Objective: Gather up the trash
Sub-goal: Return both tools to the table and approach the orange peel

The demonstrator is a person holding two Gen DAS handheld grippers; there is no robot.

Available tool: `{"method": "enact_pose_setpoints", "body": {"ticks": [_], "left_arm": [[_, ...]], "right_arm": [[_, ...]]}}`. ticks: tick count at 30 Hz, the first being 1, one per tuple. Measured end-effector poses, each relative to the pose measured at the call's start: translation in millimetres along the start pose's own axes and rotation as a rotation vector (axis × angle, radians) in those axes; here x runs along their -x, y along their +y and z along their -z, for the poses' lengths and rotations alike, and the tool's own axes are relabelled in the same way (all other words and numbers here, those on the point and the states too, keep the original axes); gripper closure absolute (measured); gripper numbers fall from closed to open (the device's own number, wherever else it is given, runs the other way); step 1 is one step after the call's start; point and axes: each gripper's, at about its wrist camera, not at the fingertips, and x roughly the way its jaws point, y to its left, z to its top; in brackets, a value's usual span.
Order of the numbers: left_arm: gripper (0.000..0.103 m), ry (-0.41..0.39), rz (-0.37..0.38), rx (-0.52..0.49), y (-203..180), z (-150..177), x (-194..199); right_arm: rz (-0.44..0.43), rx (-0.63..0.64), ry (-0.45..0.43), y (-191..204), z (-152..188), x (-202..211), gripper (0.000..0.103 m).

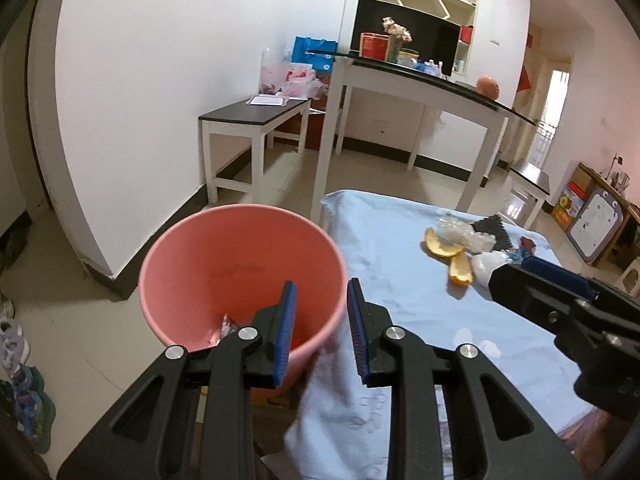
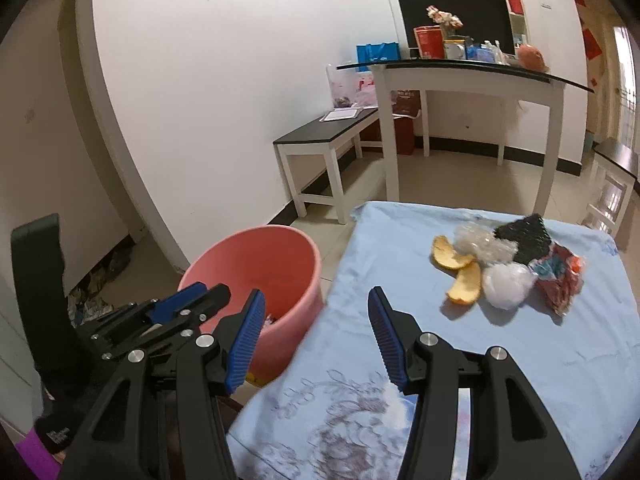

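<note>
Counts: 1 pink bucket point(image 2: 256, 264), on the floor beside the cloth-covered desk point(image 2: 480, 360); 1 scrap visible inside it point(image 1: 226, 328); trash pile on the cloth, 6 pieces: 2 orange peels point(image 2: 450, 258) point(image 2: 466, 284), 1 clear crumpled plastic point(image 2: 480, 242), 1 black mesh piece point(image 2: 522, 236), 1 white wad point(image 2: 504, 284), 1 coloured wrapper point(image 2: 558, 280); 2 hand-held grippers: left hand-held gripper point(image 1: 322, 328), right hand-held gripper point(image 2: 316, 332), both with jaws apart, nothing between them; background: 1 tall white desk point(image 2: 460, 76), 1 low bench point(image 2: 320, 140), 1 black monitor point(image 2: 456, 4), 1 blue bag point(image 2: 378, 54), 1 red tin point(image 2: 428, 42)
</note>
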Motion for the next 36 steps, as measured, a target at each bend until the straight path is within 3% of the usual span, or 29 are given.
{"method": "enact_pose_setpoints", "body": {"ticks": [11, 23, 30, 36], "left_arm": [[0.077, 0.031, 0.017, -0.060, -36.7, 6.1, -14.1], [0.077, 0.100, 0.166, -0.151, -93.6, 3.2, -58.0], [0.077, 0.171, 0.228, -0.176, -132.3, 1.3, -89.9], [0.077, 0.182, 0.233, -0.204, -159.8, -8.8, -115.1]], "right_arm": [[0.028, -0.067, 0.003, -69.9, 12.4, 9.7, 0.050], [0.188, -0.144, -0.025, -159.0, 26.0, 23.2, 0.050], [0.209, -0.224, -0.007, -204.7, 32.1, 13.3, 0.050], [0.213, -0.259, 0.003, -228.7, 32.4, 3.4, 0.050]]}}
